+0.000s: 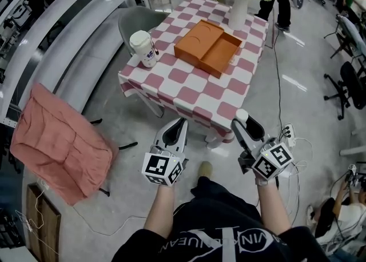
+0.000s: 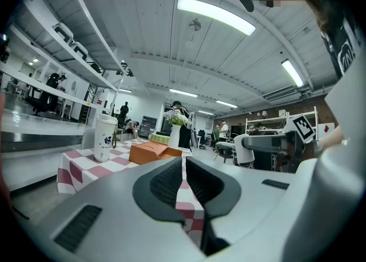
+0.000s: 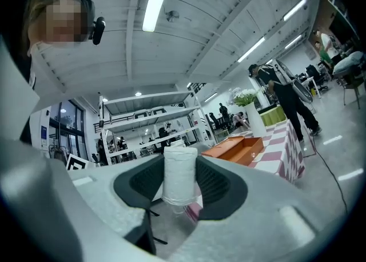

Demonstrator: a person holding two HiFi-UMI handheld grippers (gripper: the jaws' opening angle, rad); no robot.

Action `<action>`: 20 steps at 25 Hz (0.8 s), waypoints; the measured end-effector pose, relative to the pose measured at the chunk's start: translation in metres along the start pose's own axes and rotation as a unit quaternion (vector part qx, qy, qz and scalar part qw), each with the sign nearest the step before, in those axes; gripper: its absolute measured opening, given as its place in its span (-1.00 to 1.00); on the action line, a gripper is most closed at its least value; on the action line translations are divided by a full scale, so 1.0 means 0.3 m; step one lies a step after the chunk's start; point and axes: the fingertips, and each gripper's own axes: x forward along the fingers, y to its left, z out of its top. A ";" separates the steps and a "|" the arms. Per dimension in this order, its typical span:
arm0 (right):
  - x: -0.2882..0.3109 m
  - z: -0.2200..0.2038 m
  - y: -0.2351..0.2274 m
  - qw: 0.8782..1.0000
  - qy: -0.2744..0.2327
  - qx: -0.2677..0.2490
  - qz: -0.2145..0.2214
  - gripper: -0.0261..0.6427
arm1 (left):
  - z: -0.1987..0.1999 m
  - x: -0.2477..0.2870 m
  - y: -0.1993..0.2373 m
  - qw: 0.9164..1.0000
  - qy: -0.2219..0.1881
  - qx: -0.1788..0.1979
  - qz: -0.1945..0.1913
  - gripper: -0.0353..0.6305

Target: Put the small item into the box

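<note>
Though faint overhead, right gripper [image 3: 180, 162] grips a seemingly paper-wrapped roll [image 3: 180, 179].

On the red-and-white checked table [image 1: 194, 92], the open orange cardboard box [image 1: 207, 47] lies centrally, the white lidded paper cup [image 1: 143, 49] to its left, the white flower vase [image 1: 238, 10] behind it. Before the table's near edge, the small white roll [image 3: 180, 174] sits between the right gripper's [image 1: 246, 124] jaws

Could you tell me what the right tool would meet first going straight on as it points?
The right tool, holding the white roll, would probably meet the near edge of the checked tablecloth first; the orange box lies beyond, slightly right. Depth is unclear.
</note>
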 end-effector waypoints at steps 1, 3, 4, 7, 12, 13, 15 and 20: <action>0.013 0.010 -0.013 1.000 -0.001 0.000 0.000 -0.41 | 0.009 0.016 0.005 1.000 0.000 0.001 0.000 -0.82; 0.037 0.026 -0.037 1.000 -0.003 0.002 0.000 -0.41 | 0.019 0.047 0.014 1.000 0.001 0.003 -0.002 -0.82; 0.049 0.033 -0.048 1.000 -0.004 0.004 0.000 -0.41 | 0.023 0.062 0.017 1.000 0.003 0.004 -0.003 -0.82; 0.083 0.043 -0.076 1.000 -0.004 0.009 0.003 -0.41 | 0.030 0.101 0.030 1.000 0.008 0.006 -0.004 -0.82; 0.136 0.060 -0.118 1.000 -0.005 0.011 0.011 -0.41 | 0.053 0.163 0.060 1.000 0.009 0.011 -0.001 -0.82; 0.144 0.064 -0.128 1.000 -0.005 0.011 0.012 -0.41 | 0.057 0.175 0.063 1.000 0.009 0.012 -0.001 -0.82; 0.156 0.072 -0.149 1.000 -0.008 0.011 0.011 -0.41 | 0.055 0.198 0.065 1.000 0.009 0.013 -0.004 -0.82; 0.172 0.087 -0.185 1.000 -0.012 0.012 0.010 -0.41 | 0.054 0.250 0.068 1.000 0.006 0.011 -0.009 -0.82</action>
